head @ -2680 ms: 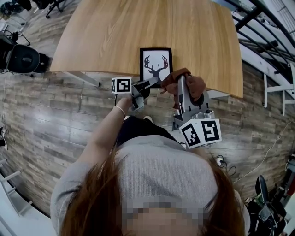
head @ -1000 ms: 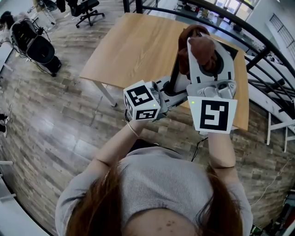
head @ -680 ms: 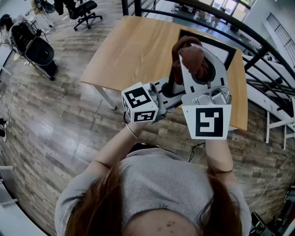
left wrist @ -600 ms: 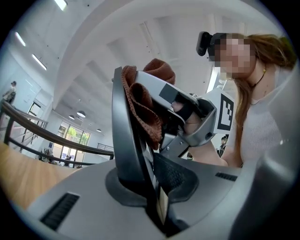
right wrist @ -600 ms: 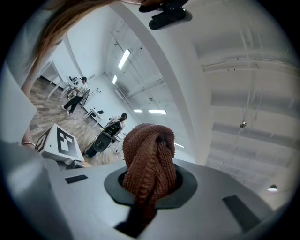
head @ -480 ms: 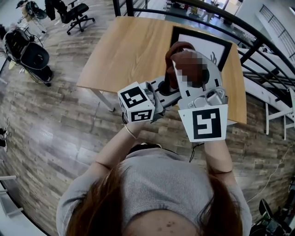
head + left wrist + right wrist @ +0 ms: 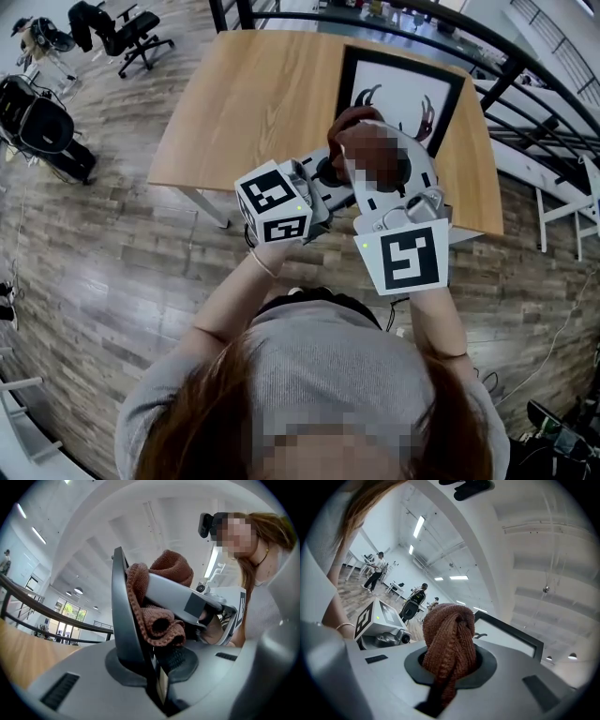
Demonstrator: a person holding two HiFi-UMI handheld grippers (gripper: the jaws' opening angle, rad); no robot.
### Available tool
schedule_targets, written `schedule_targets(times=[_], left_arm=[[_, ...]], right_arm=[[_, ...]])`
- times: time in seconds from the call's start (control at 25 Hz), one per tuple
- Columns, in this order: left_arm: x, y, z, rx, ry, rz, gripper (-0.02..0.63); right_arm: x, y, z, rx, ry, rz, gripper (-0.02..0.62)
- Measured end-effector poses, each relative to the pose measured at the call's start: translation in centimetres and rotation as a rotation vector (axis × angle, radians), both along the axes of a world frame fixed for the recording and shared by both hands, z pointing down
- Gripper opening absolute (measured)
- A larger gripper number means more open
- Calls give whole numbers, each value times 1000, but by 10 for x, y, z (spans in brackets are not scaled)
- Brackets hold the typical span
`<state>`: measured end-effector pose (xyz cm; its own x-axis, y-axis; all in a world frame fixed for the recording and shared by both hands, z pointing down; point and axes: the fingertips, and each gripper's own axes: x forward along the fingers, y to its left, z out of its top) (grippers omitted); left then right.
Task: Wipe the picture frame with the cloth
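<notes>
in the upper middle of the head view, the left hand-held gripper (image 7: 157,667) pinched an edge of the antler picture frame (image 7: 403,89) above the desk (image 7: 253,103). the right hand-held gripper (image 7: 445,677) clamped the brown cloth (image 7: 449,644), which lay against the frame's face.

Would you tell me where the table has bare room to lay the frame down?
The table is bare wood over its left half, from the picture frame to the left edge. The right is crowded with frame and cloth.

Probably office, swivel chair (image 7: 120,36), wooden desk (image 7: 253,103)
</notes>
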<state>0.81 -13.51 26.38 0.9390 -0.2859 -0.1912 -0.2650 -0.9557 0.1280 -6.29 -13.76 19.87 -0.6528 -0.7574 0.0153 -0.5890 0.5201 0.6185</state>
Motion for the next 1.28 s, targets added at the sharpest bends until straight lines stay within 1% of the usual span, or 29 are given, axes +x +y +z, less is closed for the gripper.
schedule_targets(times=[0.12,0.32,0.4,0.56,0.64,0.8,0.88,1.0,1.16,1.28], left_arm=[[-4,-5,4,-1,-3,2,55],[-5,-9,9,0,-25,3,55],[-7,-9,14,-2,-28,3,55],[-9,-16,17,-13,-10,-12,55],[-5,-28,12,-23,5,-22,55],[24,-57,-6,-27,-4,-46,55],[32,-65,-10,-31,15,-51,55],[31,-67,-9,-19,30,-61,55],[31,-69,-2,-3,11,-65,55],[33,-75,1,-13,15,-69,55]], right_arm=[[-4,-2,10,-22,11,6,46],[-5,-3,19,-57,-8,11,46],[-7,-2,25,-83,-1,14,46],[-6,3,35,-128,-8,2,46],[1,-1,34,-138,-13,-14,46],[28,-16,20,-165,-21,-48,46],[37,-17,18,-169,-23,-62,46],[39,-9,23,-168,-27,-80,46],[43,-6,31,-171,-39,-73,46],[49,-7,35,-177,-64,-79,46]])
